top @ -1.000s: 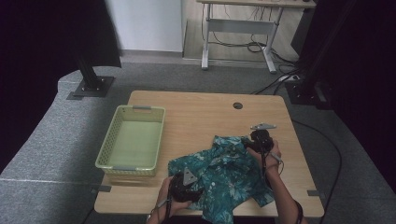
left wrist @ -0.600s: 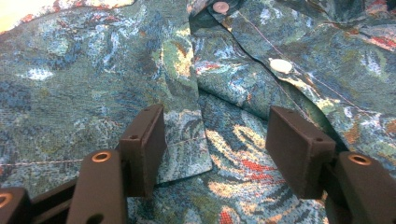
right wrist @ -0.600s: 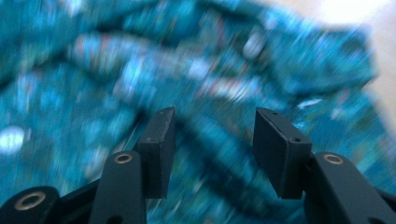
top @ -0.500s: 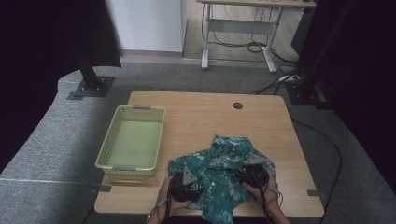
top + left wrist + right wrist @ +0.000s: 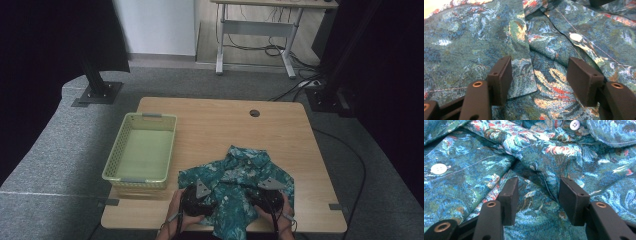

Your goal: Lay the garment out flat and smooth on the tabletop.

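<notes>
Fabric of the patterned shirt [image 5: 240,182] is spread in a rumpled heap at the six o'clock edge of the counter [image 5: 220,125], just to the three o'clock side of the green basket [image 5: 142,150]. Both grippers are set down on it near that edge: the left gripper [image 5: 200,199] with its fingers [image 5: 501,75] spread over a hem flap, the right gripper [image 5: 267,197] with its fingers [image 5: 510,197] spread astride a raised fold, nothing yet being pinched. A likely failure is judged to be a grab through several layers at once, since folds overlap under each gripper; the shirt could also be dragged off the near edge. Layout and basket are given by the high view; the button [image 5: 576,37], seams and layering are revealed by the gripper views.
</notes>
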